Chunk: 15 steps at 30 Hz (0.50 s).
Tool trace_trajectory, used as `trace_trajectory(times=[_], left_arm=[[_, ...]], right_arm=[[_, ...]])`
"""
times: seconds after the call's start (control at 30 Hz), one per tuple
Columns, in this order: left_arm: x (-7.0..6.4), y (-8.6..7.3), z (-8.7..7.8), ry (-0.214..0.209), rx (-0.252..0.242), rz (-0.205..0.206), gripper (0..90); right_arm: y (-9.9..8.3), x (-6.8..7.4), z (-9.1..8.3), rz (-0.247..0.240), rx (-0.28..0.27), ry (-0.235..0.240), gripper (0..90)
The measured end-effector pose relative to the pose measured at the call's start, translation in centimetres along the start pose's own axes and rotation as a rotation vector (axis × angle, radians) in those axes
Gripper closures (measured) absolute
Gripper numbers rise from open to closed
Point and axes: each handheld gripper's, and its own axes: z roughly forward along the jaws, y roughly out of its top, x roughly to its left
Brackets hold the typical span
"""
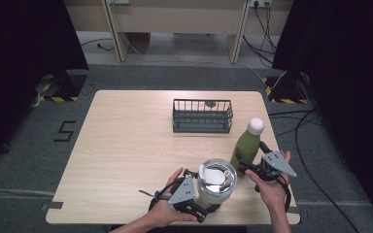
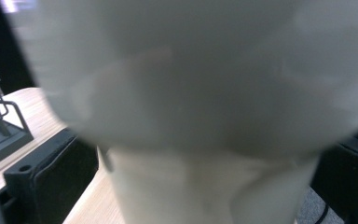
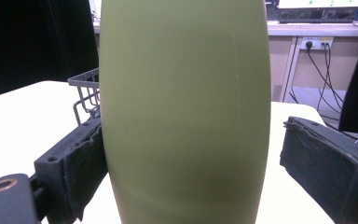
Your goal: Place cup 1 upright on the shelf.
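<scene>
Tumbler sits between the left gripper jaws, grip unclear; green bottle stands between the right gripper jaws, right jaw clear of it.

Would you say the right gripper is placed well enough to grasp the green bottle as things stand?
Probably yes: the green bottle stands upright between the open jaws of the right gripper, one pad touching it, a gap at the other. Nothing blocks closing.

Olive-green bottle — white cap; cream tumbler; dark-grey basket.
</scene>
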Motion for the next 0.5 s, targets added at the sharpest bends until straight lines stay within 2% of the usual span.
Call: trace_trajectory(times=[0.27,0.37,0.5], left_arm=[[-0.08,-0.24,0.83,0.003,-0.008,0.019,0.0],[-0.18,-0.31,0.87,-0.001,-0.017,0.024,6.2],[-0.09,-0.27,0.84,-0.005,-0.015,0.012,7.2]], right_arm=[[-0.08,0.02,0.06,0.005,0.002,0.001,9.5],[-0.11,0.00,0.07,0.008,0.002,0.001,9.5],[-0.11,0.01,0.05,0.004,0.002,0.000,9.6]])
